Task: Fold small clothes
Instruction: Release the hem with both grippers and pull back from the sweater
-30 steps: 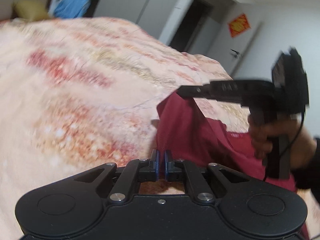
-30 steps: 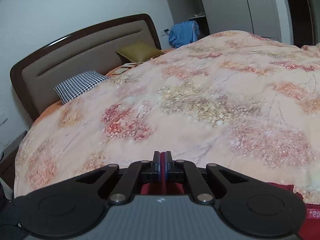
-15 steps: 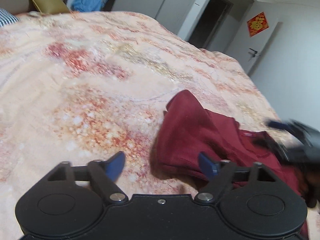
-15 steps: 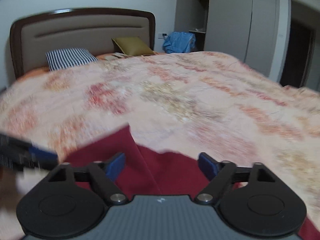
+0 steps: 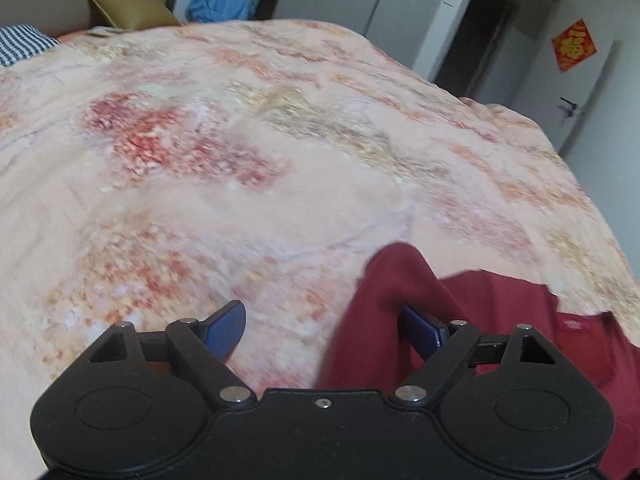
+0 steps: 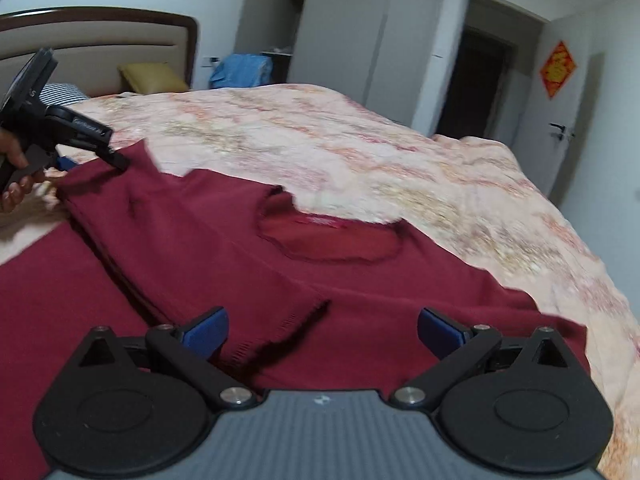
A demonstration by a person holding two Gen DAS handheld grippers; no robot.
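Observation:
A dark red shirt (image 6: pixel 248 264) lies flat on the flowered bedspread (image 6: pixel 360 148), neckline (image 6: pixel 332 240) facing up and one side folded over the body. My right gripper (image 6: pixel 322 332) hovers low over the shirt's near part; its jaws are opening and the pads press on nothing. My left gripper (image 6: pixel 92 162), held in a hand (image 6: pixel 16 192), stands open at the far left corner of the folded flap. In the left wrist view that gripper (image 5: pixel 322 332) is open, with a raised fold of the shirt (image 5: pixel 400 280) beside its right pad (image 5: pixel 420 330), not pinched.
The bedspread (image 5: pixel 240 160) stretches ahead to the headboard (image 6: pixel 96 36), with a striped pillow (image 5: pixel 20 44) and an olive cushion (image 6: pixel 152 76). A blue cloth (image 6: pixel 244 68) hangs by the wardrobe. A doorway (image 6: pixel 476 84) and a door with a red decoration (image 6: pixel 558 68) stand at the right.
Both grippers went from shut to open and let go of the red shirt, which now lies on the bed. The right gripper swung right and down over it; the left drew back left.

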